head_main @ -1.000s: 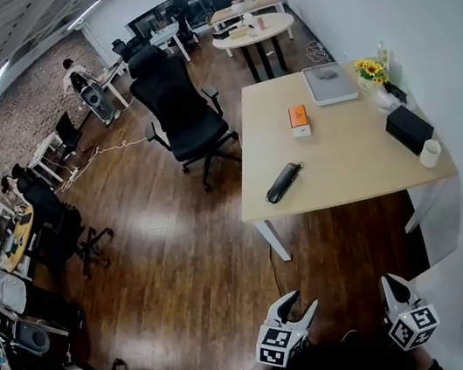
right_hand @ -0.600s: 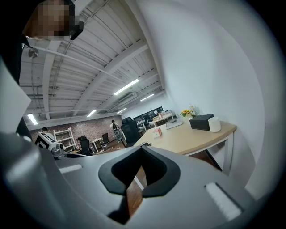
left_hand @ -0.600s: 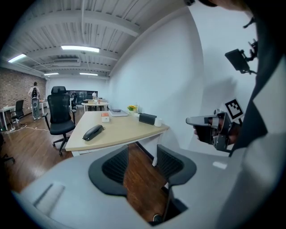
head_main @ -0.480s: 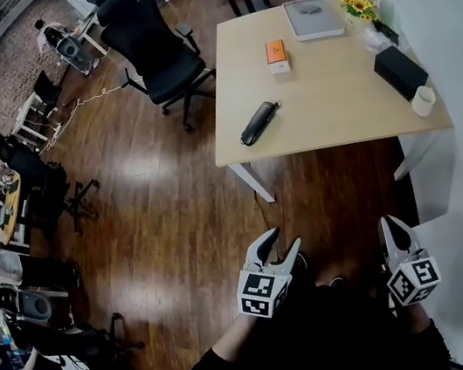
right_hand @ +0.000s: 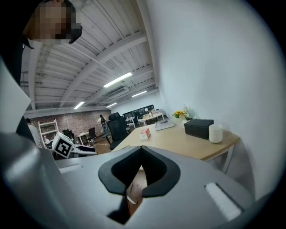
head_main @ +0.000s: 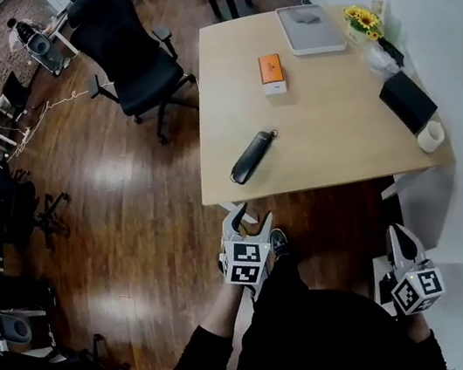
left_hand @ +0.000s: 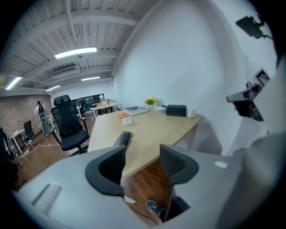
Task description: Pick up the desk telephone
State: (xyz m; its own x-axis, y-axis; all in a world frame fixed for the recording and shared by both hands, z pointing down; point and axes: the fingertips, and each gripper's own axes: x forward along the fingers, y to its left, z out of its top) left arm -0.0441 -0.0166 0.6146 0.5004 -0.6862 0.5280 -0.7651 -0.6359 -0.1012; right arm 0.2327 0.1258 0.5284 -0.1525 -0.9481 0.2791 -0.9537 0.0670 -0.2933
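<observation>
The black telephone handset (head_main: 252, 156) lies slantwise on the light wooden desk (head_main: 334, 162), near its front left part; it also shows in the left gripper view (left_hand: 124, 138). My left gripper (head_main: 250, 217) hangs just short of the desk's front edge, below the handset and apart from it. Its jaws are opening and nothing is between them (left_hand: 143, 152). My right gripper (head_main: 397, 235) is low at the right, off the desk's front right corner, shut and empty (right_hand: 142, 150).
On the desk stand an orange box (head_main: 271, 72), a closed laptop (head_main: 308, 17), yellow flowers (head_main: 362, 19), a black box (head_main: 408, 101) and a white cup (head_main: 430, 136). A black office chair (head_main: 125, 57) stands left of the desk. A white wall runs along the right.
The desk has come much nearer in the head view. Both grippers have moved toward it, the left one up to the front edge.
</observation>
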